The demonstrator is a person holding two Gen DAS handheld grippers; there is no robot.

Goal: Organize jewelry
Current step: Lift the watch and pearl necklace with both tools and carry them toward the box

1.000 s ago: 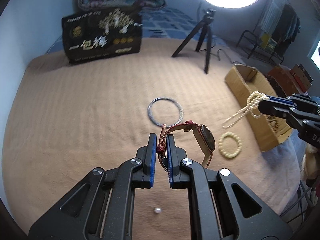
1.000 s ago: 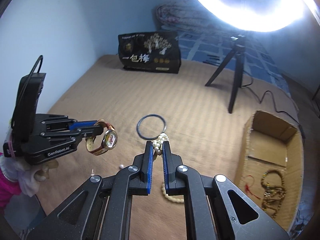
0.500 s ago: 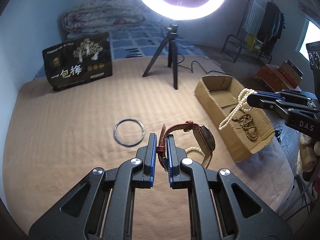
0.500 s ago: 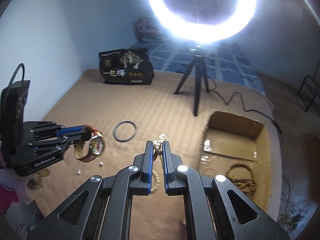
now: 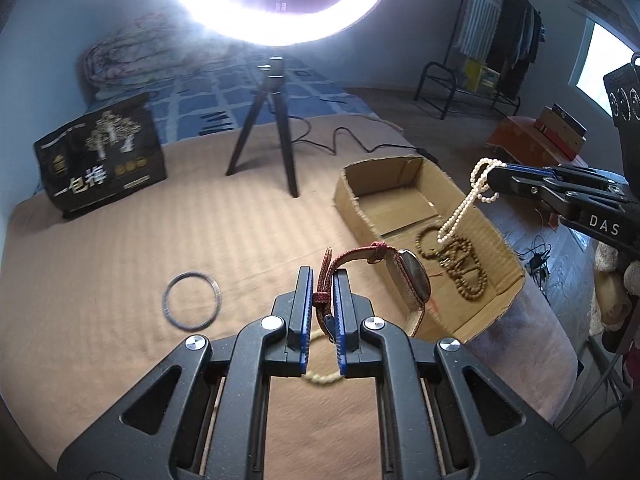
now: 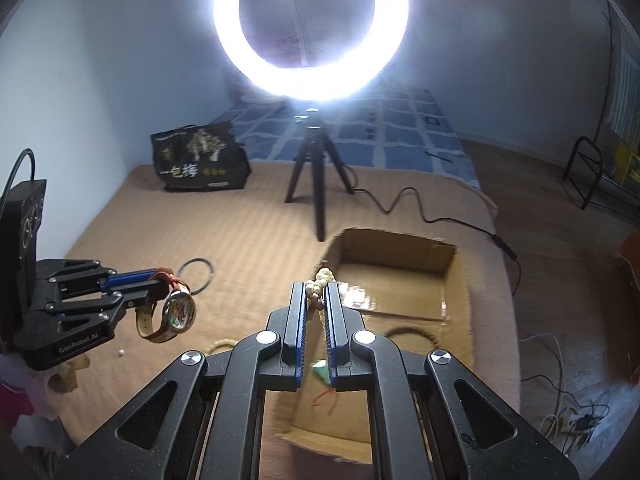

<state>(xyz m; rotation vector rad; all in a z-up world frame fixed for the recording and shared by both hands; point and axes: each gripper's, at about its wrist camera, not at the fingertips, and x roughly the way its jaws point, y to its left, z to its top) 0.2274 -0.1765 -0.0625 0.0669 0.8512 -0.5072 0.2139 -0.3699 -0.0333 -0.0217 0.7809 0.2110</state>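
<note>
Jewelry hangs from both our tools. Our left gripper pinches the red watch strap at centre frame, and our right gripper pinches a pearl necklace over the cardboard box.

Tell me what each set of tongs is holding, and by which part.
Left tongs: a watch, pinched by its red strap. Right tongs: a string of pale beads, gripped at its bunched top, the rest dangling over the cardboard box.
</note>
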